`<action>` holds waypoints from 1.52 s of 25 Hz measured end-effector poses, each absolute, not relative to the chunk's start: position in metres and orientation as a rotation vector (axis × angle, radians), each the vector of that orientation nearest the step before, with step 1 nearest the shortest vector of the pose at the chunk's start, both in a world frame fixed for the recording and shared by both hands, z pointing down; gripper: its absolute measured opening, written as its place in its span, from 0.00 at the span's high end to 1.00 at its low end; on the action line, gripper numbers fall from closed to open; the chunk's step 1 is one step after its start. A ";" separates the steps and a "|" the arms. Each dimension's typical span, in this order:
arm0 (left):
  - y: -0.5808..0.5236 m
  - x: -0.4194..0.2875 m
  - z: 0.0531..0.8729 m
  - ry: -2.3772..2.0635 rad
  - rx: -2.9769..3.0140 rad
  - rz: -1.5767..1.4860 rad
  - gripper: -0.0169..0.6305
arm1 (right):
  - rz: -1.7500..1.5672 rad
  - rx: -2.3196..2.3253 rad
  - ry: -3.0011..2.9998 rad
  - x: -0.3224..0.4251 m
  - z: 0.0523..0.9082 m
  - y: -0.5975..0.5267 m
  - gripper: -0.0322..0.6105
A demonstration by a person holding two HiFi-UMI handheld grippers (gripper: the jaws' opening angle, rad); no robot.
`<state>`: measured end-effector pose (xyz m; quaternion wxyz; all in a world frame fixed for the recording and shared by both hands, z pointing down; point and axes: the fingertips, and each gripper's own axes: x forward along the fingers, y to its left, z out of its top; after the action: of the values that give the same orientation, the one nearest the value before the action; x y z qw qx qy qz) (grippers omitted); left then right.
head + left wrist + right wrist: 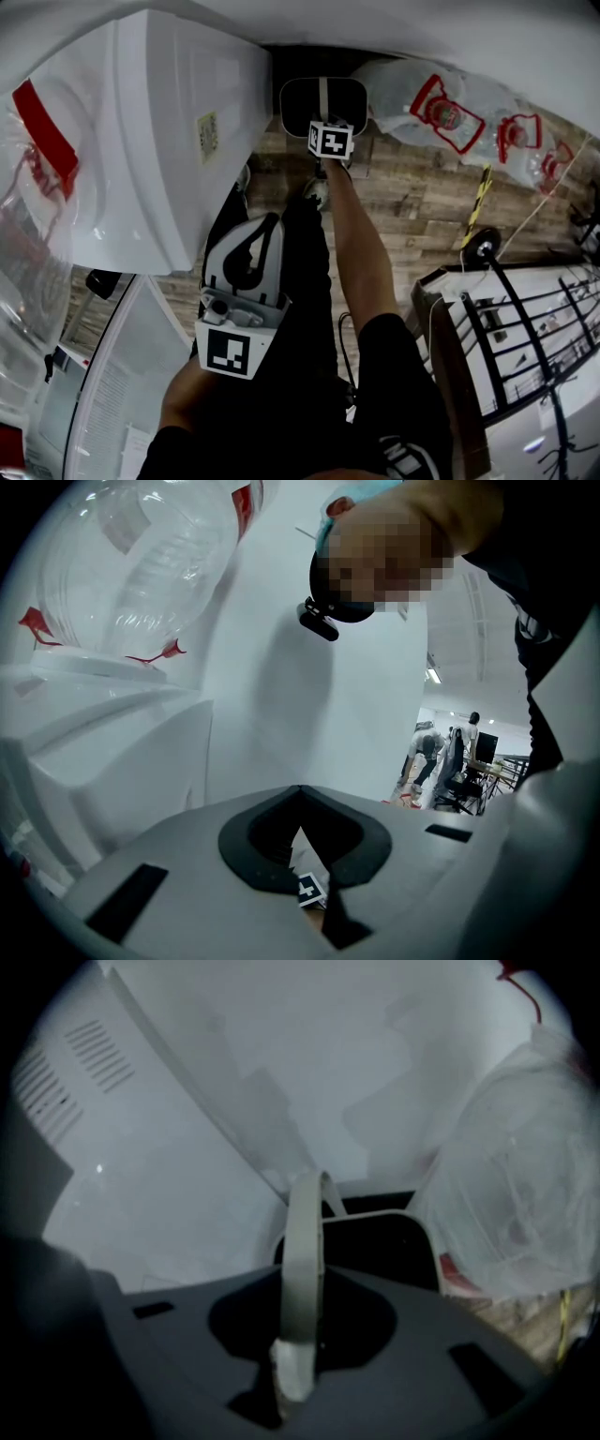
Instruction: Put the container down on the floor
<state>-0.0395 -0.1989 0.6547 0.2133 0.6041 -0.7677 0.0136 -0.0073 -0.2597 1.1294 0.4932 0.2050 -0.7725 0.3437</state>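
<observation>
My right gripper (298, 1358) pinched the container's (323, 94) handle (305, 1232), low in the tight floor (422, 197) gap between white unit (141, 141) left and bottles (441, 108) right. My left gripper (309, 855) was pressed together, empty.

Dim, soft-focus — dark fisheye corners

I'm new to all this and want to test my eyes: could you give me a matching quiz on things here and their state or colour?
1 container
2 left gripper
3 jugs

A clear, with red handles
B shut, nothing in it
C its handle clamped in the right gripper

Pairs: 1-C, 2-B, 3-A.
</observation>
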 end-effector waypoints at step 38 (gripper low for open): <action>-0.172 -0.016 0.556 -2.011 1.807 -0.029 0.93 | 0.970 0.663 -1.878 0.033 0.963 -0.241 0.70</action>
<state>-0.0156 -0.1721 0.5564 0.2173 0.6524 -0.7260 -0.0104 0.0335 -0.2414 0.9633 0.4467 0.2679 -0.7584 0.3918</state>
